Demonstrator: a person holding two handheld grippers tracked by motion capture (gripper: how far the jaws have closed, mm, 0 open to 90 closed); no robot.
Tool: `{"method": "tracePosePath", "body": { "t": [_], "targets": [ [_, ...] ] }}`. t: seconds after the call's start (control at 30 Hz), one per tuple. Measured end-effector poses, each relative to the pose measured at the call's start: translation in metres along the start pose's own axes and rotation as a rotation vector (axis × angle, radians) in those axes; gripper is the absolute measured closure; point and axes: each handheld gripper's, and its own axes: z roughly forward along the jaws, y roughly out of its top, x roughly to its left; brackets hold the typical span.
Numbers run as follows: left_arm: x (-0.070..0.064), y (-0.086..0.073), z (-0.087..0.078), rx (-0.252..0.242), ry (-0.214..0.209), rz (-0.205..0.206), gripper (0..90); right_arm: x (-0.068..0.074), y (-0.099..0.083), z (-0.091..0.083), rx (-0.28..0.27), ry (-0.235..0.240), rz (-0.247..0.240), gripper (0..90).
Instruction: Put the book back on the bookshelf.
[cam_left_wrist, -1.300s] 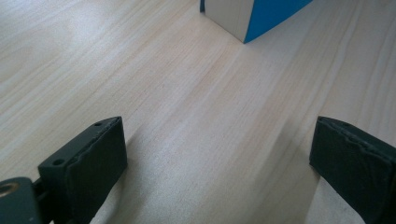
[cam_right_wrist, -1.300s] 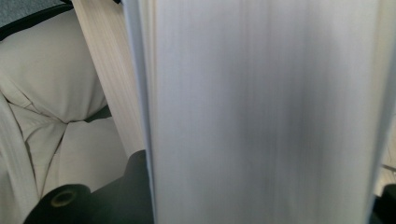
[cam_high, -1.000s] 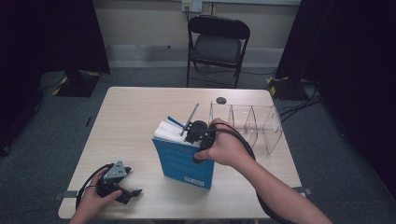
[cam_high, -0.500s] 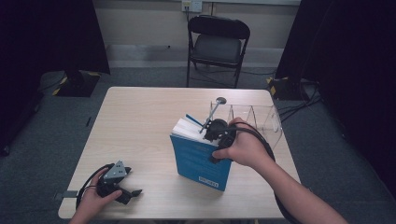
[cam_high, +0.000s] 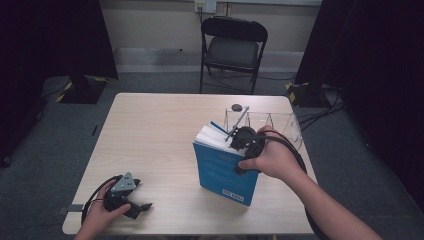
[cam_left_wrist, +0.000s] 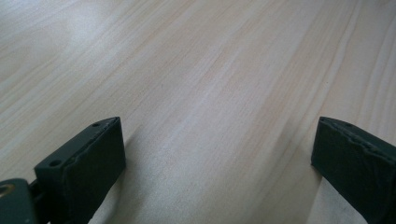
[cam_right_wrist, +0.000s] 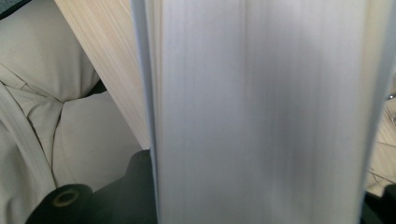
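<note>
- High view: the right tool (cam_high: 239, 138) grips a thick blue book (cam_high: 223, 171) at its top edge. The book stands upright on the surface (cam_high: 165, 135), right of centre, just in front of a clear divided organizer (cam_high: 280, 122) at the far right.
- Right gripper view: the white page block (cam_right_wrist: 261, 112) runs up between the jaws, so the right tool is clamped on the book across its thickness. The jaw tips themselves are hidden by the pages.
- Left gripper view: the left tool (cam_left_wrist: 219, 154) has its jaws spread wide with nothing between them, over bare wood. In the high view the left tool (cam_high: 131, 200) rests at the near left corner, well apart from the book.
- Step in hand, as judged: carrying the book toward the organizer, probably to stand it in a slot.
- Keep the grip firm and centred on the page block. A thick book held at one edge tends to swing or let its covers fan open.
- Keep the spine vertical during travel. Tilt will shift the weight and may let the pages slip through the jaws.
- Lift high enough to clear the near wall of the organizer. The clear walls are hard to see, and a bump could push it away.
- Align the book parallel with the dividers before lowering.
- Lower until the bottom edge is seated, then release.
- Leave the left tool parked, or bring it to steady the organizer if it slides.
</note>
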Motion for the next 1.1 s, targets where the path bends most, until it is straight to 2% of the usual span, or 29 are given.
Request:
{"method": "tracePosePath", "body": {
  "t": [0.13,0.43,0.8,1.1],
  "targets": [
    [0.0,0.0,0.0,0.0,0.0,0.001,2.4,-0.003,-0.004,-0.002,-0.007,-0.007,0.001,61.6],
    [0.0,0.0,0.0,0.002,0.0,0.003,2.4,-0.009,-0.016,-0.007,-0.023,-0.004,0.051,61.6],
    [0.0,0.0,0.0,0.004,0.0,0.003,1.7,-0.027,-0.036,-0.017,-0.04,-0.02,0.121,61.6],
    [0.0,0.0,0.0,0.004,0.001,0.002,1.8,-0.036,-0.048,-0.019,-0.043,-0.033,0.152,61.6]
  ]
}}
